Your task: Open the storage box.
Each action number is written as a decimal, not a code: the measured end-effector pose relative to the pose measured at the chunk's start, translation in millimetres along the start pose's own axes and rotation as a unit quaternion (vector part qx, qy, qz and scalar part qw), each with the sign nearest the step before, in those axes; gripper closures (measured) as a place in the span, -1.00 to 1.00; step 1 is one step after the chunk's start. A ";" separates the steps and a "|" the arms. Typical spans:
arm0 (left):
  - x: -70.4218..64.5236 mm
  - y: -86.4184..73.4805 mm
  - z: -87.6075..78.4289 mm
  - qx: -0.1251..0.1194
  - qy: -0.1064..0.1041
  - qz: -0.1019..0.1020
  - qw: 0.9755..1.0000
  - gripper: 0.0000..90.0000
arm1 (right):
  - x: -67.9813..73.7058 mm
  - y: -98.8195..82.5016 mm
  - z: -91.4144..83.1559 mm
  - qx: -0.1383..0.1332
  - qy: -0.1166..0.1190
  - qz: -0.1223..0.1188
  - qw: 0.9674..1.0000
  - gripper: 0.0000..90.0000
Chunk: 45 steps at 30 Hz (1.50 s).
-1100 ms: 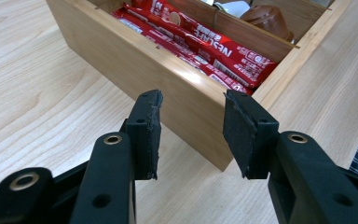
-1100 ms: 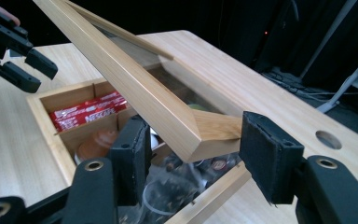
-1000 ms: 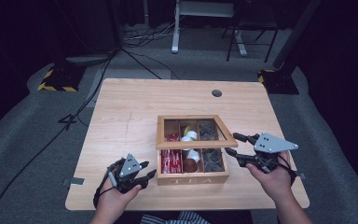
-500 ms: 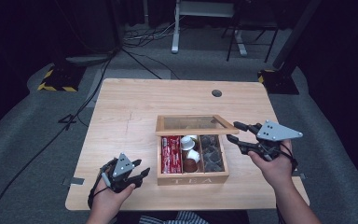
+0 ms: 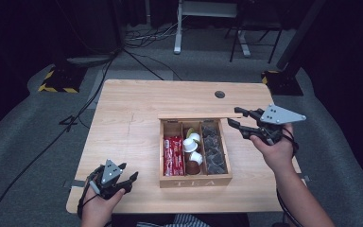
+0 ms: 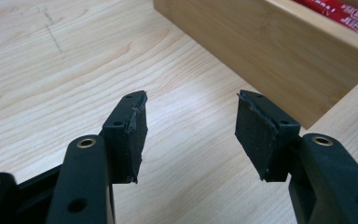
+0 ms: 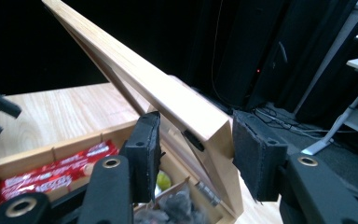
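Observation:
An open wooden tea box sits on the table, holding red packets, white cups and dark sachets. Its lid stands nearly upright at the back. My right gripper is shut on the lid's right front corner. Its jaws have just been closing, and the lid's edge is clamped between the pads. My left gripper rests low by the table's front left, apart from the box wall. Its jaws have just been opening, with nothing between them.
A round cable hole lies in the tabletop behind the box. The table's front edge is close under the left hand. Cables and a stand are on the floor beyond.
The lid has swung from closed up to nearly upright, and my right gripper rose with it. My left gripper slid left and toward me, away from the box, and its jaws widened.

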<state>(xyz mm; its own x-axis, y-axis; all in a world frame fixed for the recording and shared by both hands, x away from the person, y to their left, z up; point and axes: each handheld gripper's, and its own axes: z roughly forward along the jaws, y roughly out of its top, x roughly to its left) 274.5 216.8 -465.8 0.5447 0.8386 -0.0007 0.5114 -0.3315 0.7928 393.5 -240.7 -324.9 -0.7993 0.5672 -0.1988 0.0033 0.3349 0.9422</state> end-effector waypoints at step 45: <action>22.3 -24.0 -7.9 0.006 0.046 -0.008 0.999 -0.13 | -77.8 27.9 78.8 0.002 -0.023 0.072 0.997 0.15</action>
<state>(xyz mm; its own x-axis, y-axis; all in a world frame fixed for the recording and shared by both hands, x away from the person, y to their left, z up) 269.1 246.8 -480.1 0.4727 0.8802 0.0433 0.5283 -0.3223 0.7855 503.1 -216.2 -304.3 -0.7618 0.6437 -0.0731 0.1188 0.2497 0.9610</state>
